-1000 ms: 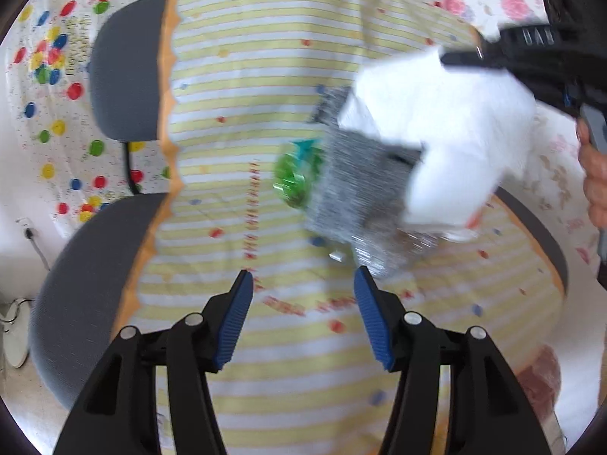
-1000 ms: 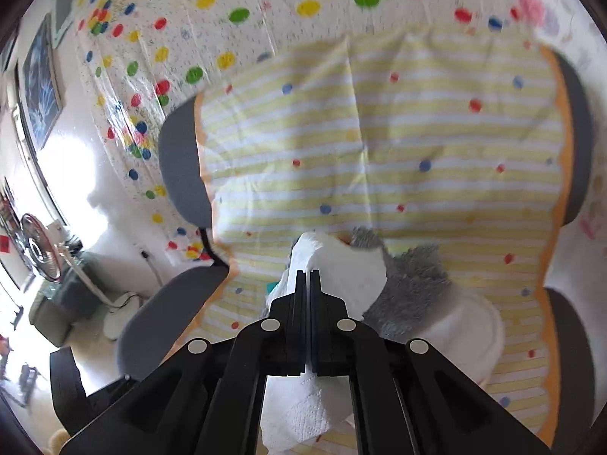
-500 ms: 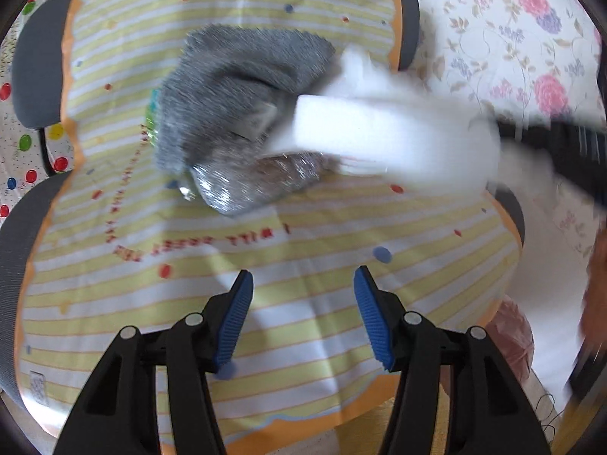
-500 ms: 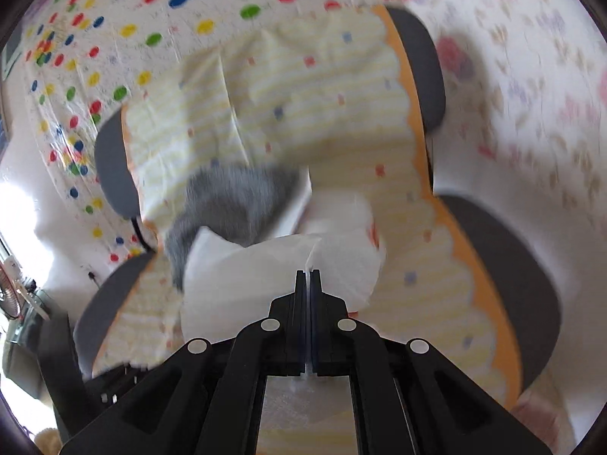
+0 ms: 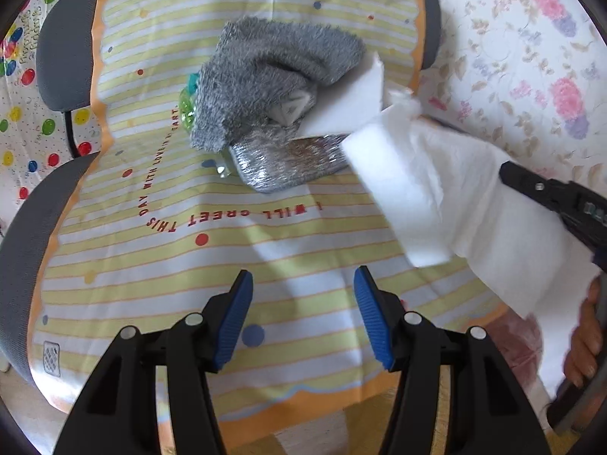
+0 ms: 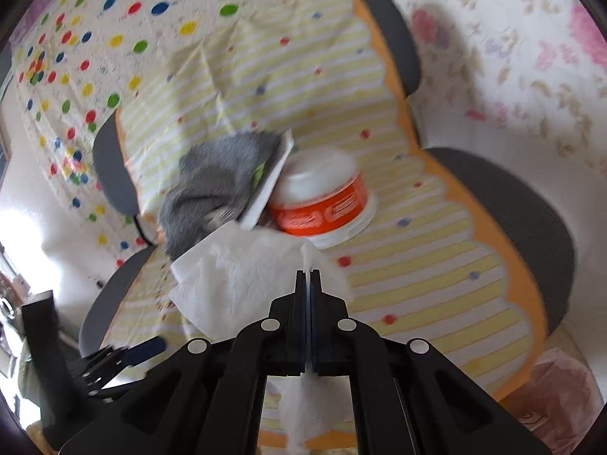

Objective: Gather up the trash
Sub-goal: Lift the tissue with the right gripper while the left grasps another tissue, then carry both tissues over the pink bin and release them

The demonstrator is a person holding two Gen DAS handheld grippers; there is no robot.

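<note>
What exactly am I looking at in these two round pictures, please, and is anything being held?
A person holds a two-fingered tool in each hand; a fisheye camera on each looks along its fingers. The left camera shows the left gripper, jaws open and empty, above a chair draped in a striped yellow cloth. On it lie a grey fluffy sock, a silver glitter pouch and, seen from the right camera, an orange instant-noodle cup. The right gripper, jaws shut, pinches a white paper napkin.
</note>
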